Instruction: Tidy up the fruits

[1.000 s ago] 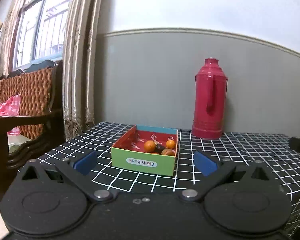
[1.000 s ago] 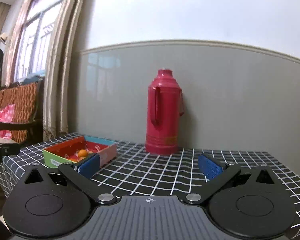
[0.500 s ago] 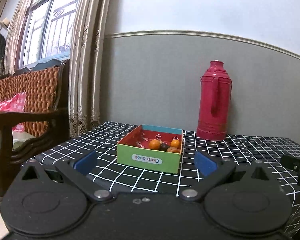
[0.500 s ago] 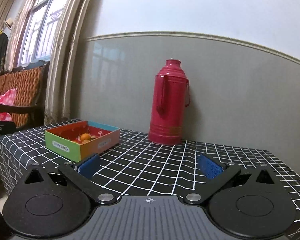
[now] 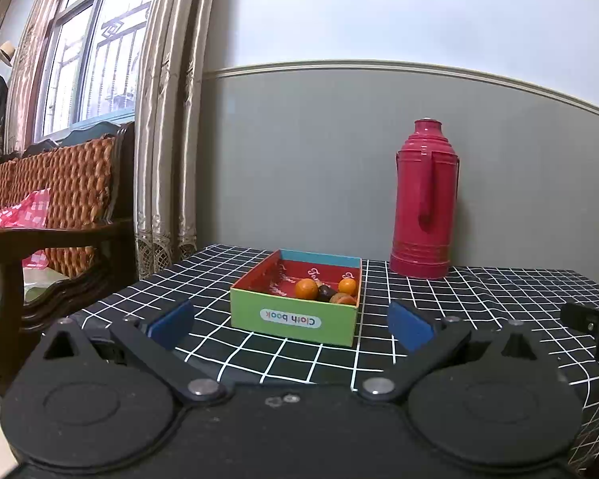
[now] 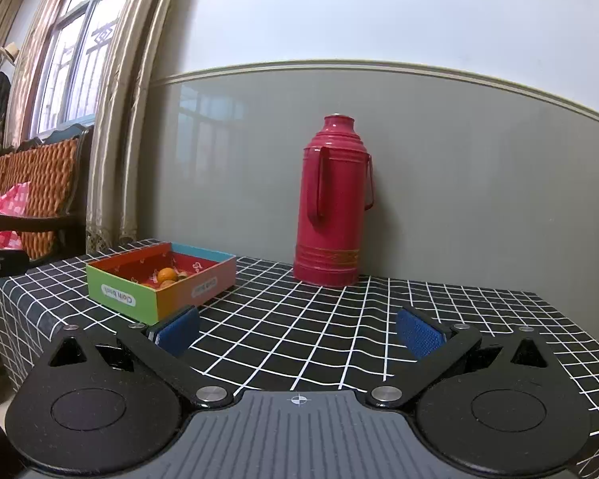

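A colourful cardboard box (image 5: 291, 319) marked "Cloth book" sits on the checked tablecloth. It holds two orange fruits (image 5: 306, 288), a dark fruit (image 5: 325, 291) and a brownish one (image 5: 342, 299). My left gripper (image 5: 290, 325) is open and empty, just in front of the box. My right gripper (image 6: 298, 331) is open and empty, right of the box (image 6: 155, 293), where one orange fruit (image 6: 167, 275) shows. The right gripper's tip shows at the left wrist view's right edge (image 5: 591, 321).
A tall red thermos (image 5: 425, 203) stands against the grey wall behind the box; it also shows in the right wrist view (image 6: 331, 203). A wooden wicker-backed bench (image 5: 56, 207) and curtains (image 5: 167, 111) are to the left. The table edge (image 6: 4, 291) drops off at left.
Both grippers have drawn back and lowered a little; the box and thermos shifted right in both views. Both stay open and empty.
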The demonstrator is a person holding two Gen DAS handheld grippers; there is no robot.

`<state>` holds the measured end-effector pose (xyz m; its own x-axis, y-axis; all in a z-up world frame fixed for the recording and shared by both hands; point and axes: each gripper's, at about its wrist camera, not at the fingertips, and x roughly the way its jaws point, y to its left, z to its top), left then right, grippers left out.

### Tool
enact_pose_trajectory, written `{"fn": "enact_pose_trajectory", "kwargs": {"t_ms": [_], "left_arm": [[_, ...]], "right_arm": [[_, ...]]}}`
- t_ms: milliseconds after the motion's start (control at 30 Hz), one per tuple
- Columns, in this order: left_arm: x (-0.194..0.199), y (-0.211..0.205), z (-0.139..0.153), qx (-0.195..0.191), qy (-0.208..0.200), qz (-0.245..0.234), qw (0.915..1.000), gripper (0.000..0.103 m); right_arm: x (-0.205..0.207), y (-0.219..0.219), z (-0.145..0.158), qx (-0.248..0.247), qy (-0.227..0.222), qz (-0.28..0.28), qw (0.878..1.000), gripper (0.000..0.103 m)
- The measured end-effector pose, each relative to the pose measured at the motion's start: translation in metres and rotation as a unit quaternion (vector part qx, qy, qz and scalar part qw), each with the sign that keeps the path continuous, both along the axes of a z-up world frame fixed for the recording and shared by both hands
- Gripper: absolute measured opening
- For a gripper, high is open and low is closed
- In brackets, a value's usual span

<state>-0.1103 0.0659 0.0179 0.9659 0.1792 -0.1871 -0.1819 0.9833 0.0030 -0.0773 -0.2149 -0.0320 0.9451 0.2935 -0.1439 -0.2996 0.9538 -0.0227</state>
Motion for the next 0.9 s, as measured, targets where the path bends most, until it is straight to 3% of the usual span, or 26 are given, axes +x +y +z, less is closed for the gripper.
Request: {"fn": "enact_pose_trajectory", "kwargs": {"t_ms": [900], "left_arm": [[0.0020,-0.0020,0.0007,0.009,0.005,-0.007,0.9999,0.097]], "right_arm": [[0.0018,-0.0018,0.0000,-0.001,0.006,-0.001,1.000,0.103]]}}
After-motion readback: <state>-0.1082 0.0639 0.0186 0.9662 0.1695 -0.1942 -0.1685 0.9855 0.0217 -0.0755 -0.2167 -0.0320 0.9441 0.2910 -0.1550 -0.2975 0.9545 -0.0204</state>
